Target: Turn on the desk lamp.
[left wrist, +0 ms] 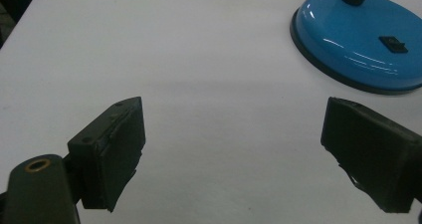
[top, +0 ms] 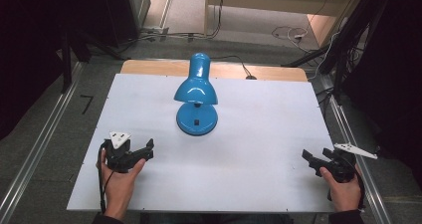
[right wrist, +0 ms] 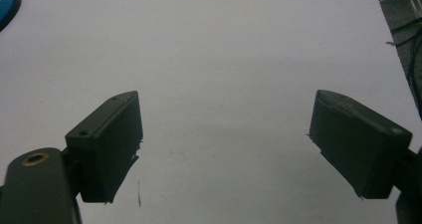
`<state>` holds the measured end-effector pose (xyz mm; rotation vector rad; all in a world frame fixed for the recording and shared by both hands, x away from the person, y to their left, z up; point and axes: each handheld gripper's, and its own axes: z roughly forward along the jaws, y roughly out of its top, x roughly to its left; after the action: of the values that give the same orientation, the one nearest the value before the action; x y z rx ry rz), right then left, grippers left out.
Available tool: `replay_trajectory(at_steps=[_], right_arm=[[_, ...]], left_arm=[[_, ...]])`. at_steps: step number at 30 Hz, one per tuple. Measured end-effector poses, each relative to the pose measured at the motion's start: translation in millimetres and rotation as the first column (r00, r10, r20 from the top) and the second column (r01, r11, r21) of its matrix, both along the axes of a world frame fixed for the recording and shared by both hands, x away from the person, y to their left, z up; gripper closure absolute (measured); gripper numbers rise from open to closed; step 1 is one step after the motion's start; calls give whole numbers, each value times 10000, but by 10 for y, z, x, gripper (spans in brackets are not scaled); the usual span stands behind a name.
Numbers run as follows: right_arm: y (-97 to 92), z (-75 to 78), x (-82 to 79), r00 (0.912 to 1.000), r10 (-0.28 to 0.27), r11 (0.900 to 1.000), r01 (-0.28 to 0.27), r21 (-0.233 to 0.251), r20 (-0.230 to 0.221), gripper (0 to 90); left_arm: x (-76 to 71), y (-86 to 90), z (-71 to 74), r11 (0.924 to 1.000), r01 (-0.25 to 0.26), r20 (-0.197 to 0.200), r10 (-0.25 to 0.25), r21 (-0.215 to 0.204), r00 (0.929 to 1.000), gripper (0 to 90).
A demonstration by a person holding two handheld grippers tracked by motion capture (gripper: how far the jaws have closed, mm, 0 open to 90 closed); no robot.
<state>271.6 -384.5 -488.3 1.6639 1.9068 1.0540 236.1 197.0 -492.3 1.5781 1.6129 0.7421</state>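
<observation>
A glossy blue desk lamp (top: 196, 94) stands upright in the middle of the white table top (top: 259, 134), its round base (left wrist: 363, 40) carrying a small black switch (left wrist: 393, 44). My left gripper (top: 142, 152) rests near the front left of the table, held by a hand, open with nothing between its jaws; the lamp base lies ahead and to its right. My right gripper (top: 314, 160) sits at the front right, also open and empty, and an edge of the blue base (right wrist: 7, 5) shows far off at its upper left.
The lamp's black cord (top: 239, 62) runs off the table's back edge. Metal rails (top: 40, 144) flank the table on both sides, and cables (top: 288, 34) lie on the floor behind it. Bare white table surface spreads around the lamp.
</observation>
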Motion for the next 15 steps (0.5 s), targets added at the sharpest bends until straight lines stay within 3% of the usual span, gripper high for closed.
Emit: replay_trajectory(at_steps=[15], right_arm=[[4,2,1,10000,15,10000,-14,36,-22,123]], left_arm=[[83,-162,47,9985,473,70,-471,-284,9989,117]])
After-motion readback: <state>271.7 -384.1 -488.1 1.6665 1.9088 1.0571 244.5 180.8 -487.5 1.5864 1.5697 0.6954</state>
